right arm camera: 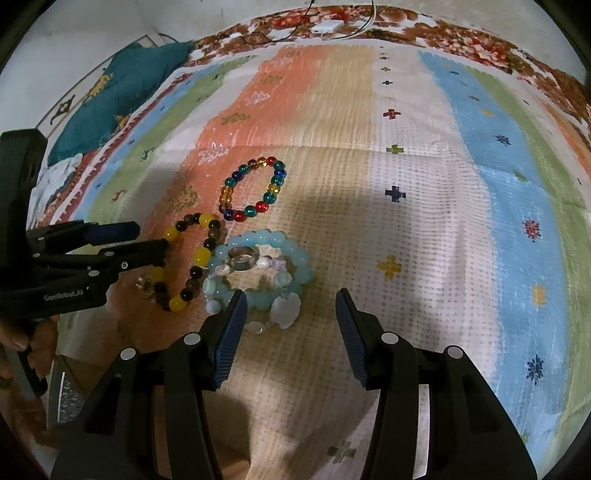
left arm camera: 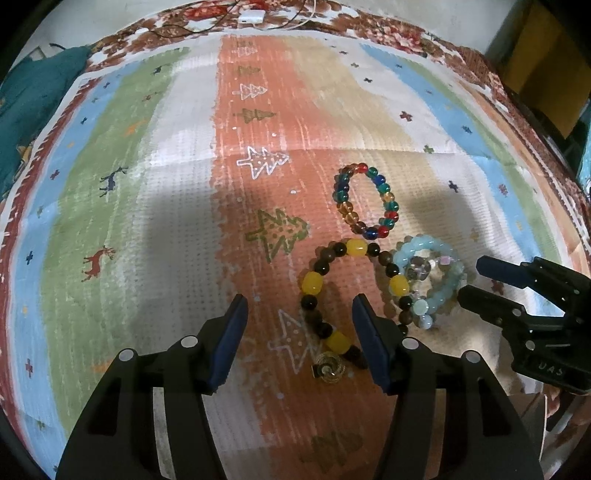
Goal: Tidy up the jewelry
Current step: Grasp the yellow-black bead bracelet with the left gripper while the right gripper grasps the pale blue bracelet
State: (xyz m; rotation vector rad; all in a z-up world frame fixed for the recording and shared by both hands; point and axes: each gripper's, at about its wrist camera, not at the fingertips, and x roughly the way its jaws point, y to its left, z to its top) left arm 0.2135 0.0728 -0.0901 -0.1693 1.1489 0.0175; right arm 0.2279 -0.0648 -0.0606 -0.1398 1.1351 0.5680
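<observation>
Several pieces of jewelry lie on a striped mat (left arm camera: 147, 206). A multicolour glass bead bracelet (left arm camera: 365, 201) (right arm camera: 251, 188) lies farthest. A yellow and dark brown bead bracelet (left arm camera: 332, 291) (right arm camera: 192, 254) lies nearer. A pale blue bead bracelet (left arm camera: 432, 280) (right arm camera: 266, 269) has a silver ring (right arm camera: 242, 258) and a clear bead strand on it. A small gold coil piece (left arm camera: 328, 367) lies by the yellow bracelet. My left gripper (left arm camera: 299, 321) is open over the yellow bracelet's near end. My right gripper (right arm camera: 291, 310) is open just right of the blue bracelet.
The mat (right arm camera: 443, 221) lies on a floral cloth (left arm camera: 388, 33). A teal cloth (left arm camera: 29, 96) sits at the far left. A white charger with cables (left arm camera: 251, 16) lies at the far edge. Dark furniture (left arm camera: 546, 74) stands far right.
</observation>
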